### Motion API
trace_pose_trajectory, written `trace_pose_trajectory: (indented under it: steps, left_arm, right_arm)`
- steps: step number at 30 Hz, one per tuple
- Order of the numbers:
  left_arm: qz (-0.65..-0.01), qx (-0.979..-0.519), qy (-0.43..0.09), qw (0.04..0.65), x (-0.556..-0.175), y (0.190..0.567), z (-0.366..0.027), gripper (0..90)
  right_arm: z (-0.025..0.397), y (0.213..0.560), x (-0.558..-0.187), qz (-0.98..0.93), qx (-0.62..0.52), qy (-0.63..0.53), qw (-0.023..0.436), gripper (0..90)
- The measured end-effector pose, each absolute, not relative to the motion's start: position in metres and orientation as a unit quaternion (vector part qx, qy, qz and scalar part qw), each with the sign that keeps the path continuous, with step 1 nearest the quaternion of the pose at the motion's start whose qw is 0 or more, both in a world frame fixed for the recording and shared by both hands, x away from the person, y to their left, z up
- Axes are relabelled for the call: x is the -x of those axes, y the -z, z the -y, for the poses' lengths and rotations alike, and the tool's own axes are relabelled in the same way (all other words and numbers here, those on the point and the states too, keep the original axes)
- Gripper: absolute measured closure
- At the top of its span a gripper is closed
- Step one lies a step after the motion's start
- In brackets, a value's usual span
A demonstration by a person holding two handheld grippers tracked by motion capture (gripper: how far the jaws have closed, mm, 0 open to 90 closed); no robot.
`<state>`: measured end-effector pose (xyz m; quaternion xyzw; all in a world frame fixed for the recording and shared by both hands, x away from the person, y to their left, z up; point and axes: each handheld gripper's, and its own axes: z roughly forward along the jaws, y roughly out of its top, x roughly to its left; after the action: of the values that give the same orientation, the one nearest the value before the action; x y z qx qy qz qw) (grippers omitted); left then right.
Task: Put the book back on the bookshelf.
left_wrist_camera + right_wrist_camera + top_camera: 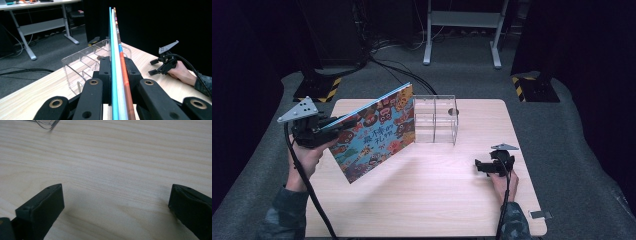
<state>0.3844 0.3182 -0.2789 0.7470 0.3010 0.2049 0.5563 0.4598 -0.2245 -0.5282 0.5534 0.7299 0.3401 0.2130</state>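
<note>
1. High view: I count one book (374, 132), one clear organizer (435, 119) and two grippers on one wooden table (437, 200). My left gripper (328, 126) pinches the book's left edge and holds it tilted above the table, its far corner overlapping the organizer. My right gripper (479, 166) rests low on the table, well apart to the right, hand (500, 181) behind it.
2. Left gripper view: I see the jaws clamped on the book (115, 62), edge-on. The organizer (85, 66) sits just beyond; the right gripper (153, 67) lies farther right.
3. Right gripper view: my jaws stand wide apart over bare table (112, 165); an organizer corner (46, 123) shows at top left.
</note>
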Motion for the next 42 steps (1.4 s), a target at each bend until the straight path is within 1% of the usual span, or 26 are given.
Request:
trace_pose_trajectory:
  steps: [9, 21, 33, 42]
  left_arm:
    - [-0.324, -0.738, -0.225, 0.548, -0.387, 0.280, -0.323, 80.0]
    - [-0.362, -0.732, -0.236, 0.527, -0.411, 0.290, -0.305, 80.0]
    - [-0.375, -0.726, -0.249, 0.520, -0.431, 0.296, -0.285, 80.0]
    - [-0.380, -0.722, -0.246, 0.523, -0.441, 0.301, -0.278, 80.0]
  right_arm:
    - [0.224, 0.528, -0.460, -0.730, -0.553, -0.339, 0.214, 0.0]
    - [0.224, 0.528, -0.460, -0.731, -0.552, -0.338, 0.215, 0.0]
    - [0.223, 0.528, -0.460, -0.732, -0.551, -0.338, 0.215, 0.0]
    - [0.224, 0.528, -0.460, -0.735, -0.548, -0.336, 0.217, 0.1]
